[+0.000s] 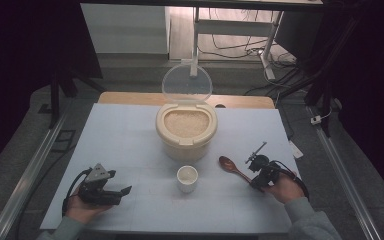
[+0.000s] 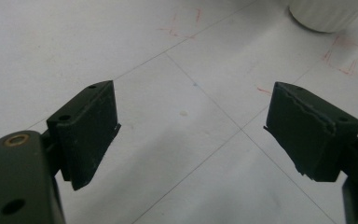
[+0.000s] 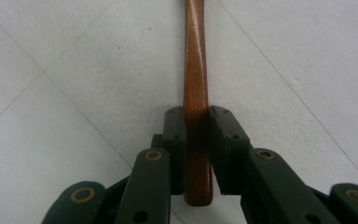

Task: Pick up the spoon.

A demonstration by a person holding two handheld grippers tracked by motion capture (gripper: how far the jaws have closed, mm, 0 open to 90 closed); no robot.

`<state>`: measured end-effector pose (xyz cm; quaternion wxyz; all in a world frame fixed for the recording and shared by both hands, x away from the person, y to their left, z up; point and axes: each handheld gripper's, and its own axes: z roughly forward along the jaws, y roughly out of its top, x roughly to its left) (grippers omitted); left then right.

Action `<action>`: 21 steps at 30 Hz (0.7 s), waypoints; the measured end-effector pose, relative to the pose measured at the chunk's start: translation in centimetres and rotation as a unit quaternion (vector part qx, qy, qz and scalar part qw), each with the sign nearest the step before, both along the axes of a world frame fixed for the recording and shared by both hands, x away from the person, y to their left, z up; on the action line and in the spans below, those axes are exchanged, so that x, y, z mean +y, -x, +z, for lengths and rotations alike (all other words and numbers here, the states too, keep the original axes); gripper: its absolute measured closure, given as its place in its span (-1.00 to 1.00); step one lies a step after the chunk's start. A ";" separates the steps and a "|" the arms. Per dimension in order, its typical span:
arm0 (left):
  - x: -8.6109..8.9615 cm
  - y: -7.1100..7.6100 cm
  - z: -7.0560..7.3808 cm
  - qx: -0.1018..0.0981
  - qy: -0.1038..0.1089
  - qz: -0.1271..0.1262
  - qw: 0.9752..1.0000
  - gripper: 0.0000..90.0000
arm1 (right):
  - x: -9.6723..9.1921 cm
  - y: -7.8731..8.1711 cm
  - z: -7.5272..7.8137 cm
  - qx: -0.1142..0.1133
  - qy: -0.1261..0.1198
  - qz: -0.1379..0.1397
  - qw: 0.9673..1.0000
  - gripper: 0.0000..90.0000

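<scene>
A pale worktop (image 1: 130,135) with a few things set along its middle and right.

Thin grid lines and faint red marks cross its white surface. A cream rice container (image 1: 186,131), lid tipped up and grains showing, stands on the midline toward the far edge. A small white cup (image 1: 187,178) sits nearer the near edge, just in front of it. A brown wooden spoon (image 1: 231,167) lies to the cup's right, bowl pointing toward the far edge, handle angled toward the near right corner.
</scene>
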<state>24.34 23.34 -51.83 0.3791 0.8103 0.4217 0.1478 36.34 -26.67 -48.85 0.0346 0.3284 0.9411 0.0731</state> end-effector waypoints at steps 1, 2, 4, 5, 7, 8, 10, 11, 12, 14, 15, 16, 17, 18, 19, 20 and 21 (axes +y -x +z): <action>0.0 0.0 0.0 0.000 -0.001 0.000 1.000 -0.64 | 0.0 0.0 0.0 0.000 0.006 0.005 1.000 0.71; 0.0 0.0 0.0 0.000 -0.001 0.001 1.000 -0.64 | 0.2 -0.1 0.0 0.000 0.008 0.011 1.000 0.71; 0.0 0.0 -0.1 0.001 -0.001 0.001 1.000 -0.64 | 0.5 0.1 0.1 0.001 0.019 0.017 1.000 0.72; 0.0 0.0 -0.1 0.002 -0.002 0.001 1.000 -0.64 | 0.6 0.1 0.1 -0.003 0.020 0.021 1.000 0.72; 0.0 0.0 -0.1 0.003 -0.002 0.001 1.000 -0.64 | 0.5 0.2 0.2 -0.008 0.018 0.028 0.999 0.72; 0.0 0.0 -0.1 0.003 -0.002 0.002 1.000 -0.64 | 0.5 0.2 0.3 -0.011 0.015 0.027 0.999 0.72; 0.0 -0.1 -0.2 0.004 -0.003 0.003 1.000 -0.64 | 0.2 0.2 0.4 -0.017 0.002 0.023 1.000 0.72; 0.0 -0.1 -0.2 0.004 -0.004 0.003 1.000 -0.64 | 0.1 0.2 0.5 -0.014 -0.007 0.022 1.000 0.72; 0.0 0.0 -0.2 0.004 -0.004 0.003 1.000 -0.64 | 0.0 0.3 0.6 -0.019 -0.013 0.024 0.999 0.72; 0.0 0.0 -0.2 0.003 -0.005 0.003 1.000 -0.64 | 0.0 0.7 1.1 -0.025 -0.025 0.026 0.999 0.72; 0.0 0.0 -0.2 0.003 -0.006 0.003 1.000 -0.64 | 0.0 0.9 1.5 -0.029 -0.029 0.030 0.999 0.72; 0.0 0.0 -0.2 0.004 -0.006 0.003 1.000 -0.64 | 0.1 1.1 1.9 -0.035 -0.033 0.033 0.998 0.72; 0.0 0.0 -0.2 0.004 -0.006 0.002 1.000 -0.64 | 0.2 1.4 2.3 -0.039 -0.036 0.038 0.998 0.72; -0.1 0.0 -0.2 0.004 -0.007 0.001 1.000 -0.64 | 0.4 1.7 2.8 -0.045 -0.039 0.043 0.997 0.72; -0.1 0.0 -0.1 0.003 -0.007 0.001 1.000 -0.63 | 0.5 2.1 3.5 -0.052 -0.048 0.049 0.996 0.72; -0.1 0.0 -0.1 0.003 -0.006 0.000 1.000 -0.63 | 0.5 2.4 3.9 -0.057 -0.052 0.052 0.996 0.72; -0.1 0.0 -0.1 0.003 -0.005 0.000 1.000 -0.63 | 0.6 2.8 4.4 -0.062 -0.057 0.056 0.995 0.72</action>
